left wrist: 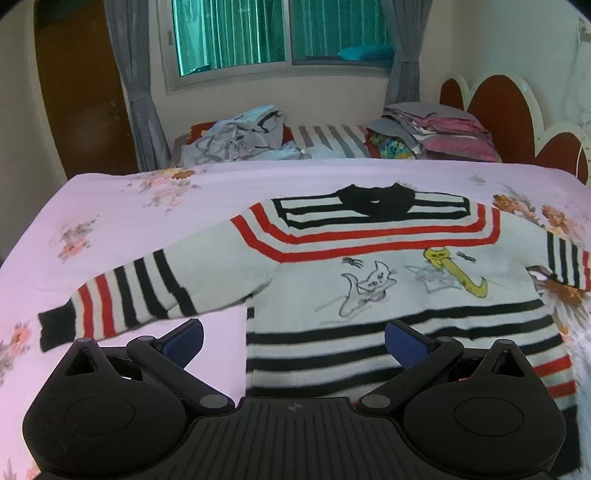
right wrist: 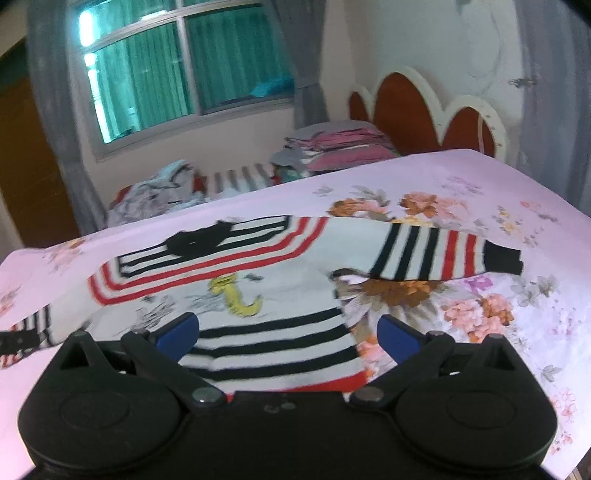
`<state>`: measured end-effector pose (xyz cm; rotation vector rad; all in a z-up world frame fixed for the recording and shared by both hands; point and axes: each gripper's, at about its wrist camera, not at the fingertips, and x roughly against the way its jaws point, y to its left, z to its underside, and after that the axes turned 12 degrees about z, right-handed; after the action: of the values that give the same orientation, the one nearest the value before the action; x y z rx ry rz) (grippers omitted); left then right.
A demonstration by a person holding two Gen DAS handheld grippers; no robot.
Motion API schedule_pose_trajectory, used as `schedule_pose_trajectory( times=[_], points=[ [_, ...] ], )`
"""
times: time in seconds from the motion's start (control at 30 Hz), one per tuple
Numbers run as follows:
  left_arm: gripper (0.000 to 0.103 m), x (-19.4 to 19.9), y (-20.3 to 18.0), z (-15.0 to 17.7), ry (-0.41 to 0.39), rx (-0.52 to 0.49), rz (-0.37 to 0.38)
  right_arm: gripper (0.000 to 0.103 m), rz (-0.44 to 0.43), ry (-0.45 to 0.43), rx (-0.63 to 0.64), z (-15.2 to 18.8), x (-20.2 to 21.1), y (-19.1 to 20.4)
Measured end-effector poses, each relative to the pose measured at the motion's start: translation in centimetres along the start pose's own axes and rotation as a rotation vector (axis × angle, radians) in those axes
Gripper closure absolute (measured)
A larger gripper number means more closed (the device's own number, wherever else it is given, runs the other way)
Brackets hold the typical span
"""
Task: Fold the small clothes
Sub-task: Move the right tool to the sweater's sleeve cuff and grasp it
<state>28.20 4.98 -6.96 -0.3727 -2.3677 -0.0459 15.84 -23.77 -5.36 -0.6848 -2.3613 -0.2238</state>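
A small white sweater with black and red stripes, a black collar and cat drawings lies flat, front up, on a pink floral sheet. Both sleeves are spread out to the sides. My left gripper is open above the sweater's lower left hem, with nothing between its blue pads. In the right wrist view the same sweater lies ahead, its right sleeve stretched out. My right gripper is open over the lower right hem corner, holding nothing.
Beyond the sheet lie a crumpled pile of grey and white clothes and a folded stack of pink and grey laundry. A red scalloped headboard stands at the right, a curtained window behind.
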Motion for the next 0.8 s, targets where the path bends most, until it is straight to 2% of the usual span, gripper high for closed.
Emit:
schedule_pose_trajectory(
  times=[0.23,0.43,0.57,0.8],
  points=[
    [0.000,-4.2,-0.1,-0.8,0.032,0.025,0.009,0.000,0.083,0.031,-0.032,-1.5,-5.4,-3.5],
    [0.000,-7.1,-1.9,-1.9,0.027,0.031,-0.042,0.000,0.134,0.110,-0.082,-2.4,-12.0,-8.5],
    [0.000,-9.5,-3.5,-2.8,0.047,0.053,-0.035,0.001,0.172,0.153,-0.113,-2.8,-16.0,-12.1],
    [0.000,-12.7,-6.8,-3.2,0.077,0.023,-0.051,0.006,0.204,0.249,-0.263,-2.6,-22.0,-18.3]
  ],
)
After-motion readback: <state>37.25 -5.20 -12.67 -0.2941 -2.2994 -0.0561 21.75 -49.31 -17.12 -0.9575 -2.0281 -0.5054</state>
